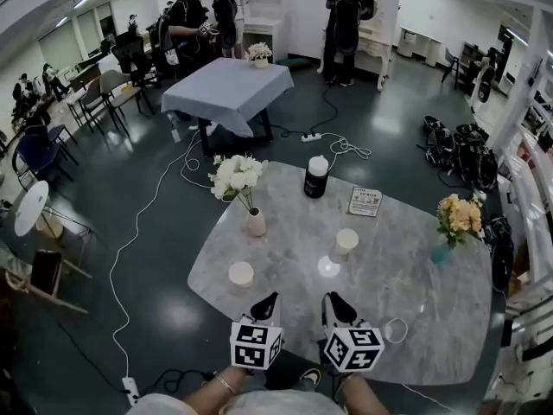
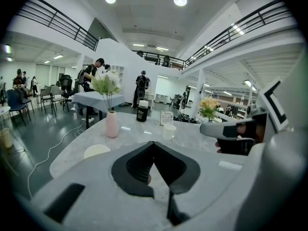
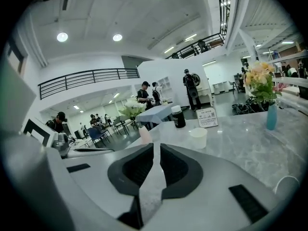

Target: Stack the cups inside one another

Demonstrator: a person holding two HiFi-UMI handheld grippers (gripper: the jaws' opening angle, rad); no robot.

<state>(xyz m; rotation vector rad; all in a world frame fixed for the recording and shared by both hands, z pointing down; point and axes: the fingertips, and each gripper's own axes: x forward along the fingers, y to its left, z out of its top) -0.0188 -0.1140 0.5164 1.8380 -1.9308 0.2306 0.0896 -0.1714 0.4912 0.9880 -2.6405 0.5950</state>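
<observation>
Left tool and right tool are both pinched shut, empty, over the bench edge. A white cup and a second cup sit apart ahead.

You have no readable text before you: the small white sign card on the marble table carries print too small to make out, and the dark bottle beside it shows no legible label

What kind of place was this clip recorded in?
Probably a large open hall or atrium, not a home: a railed mezzanine overhead, a power strip lying on the dark floor, and a marble table dressed with a pink flower vase.
</observation>
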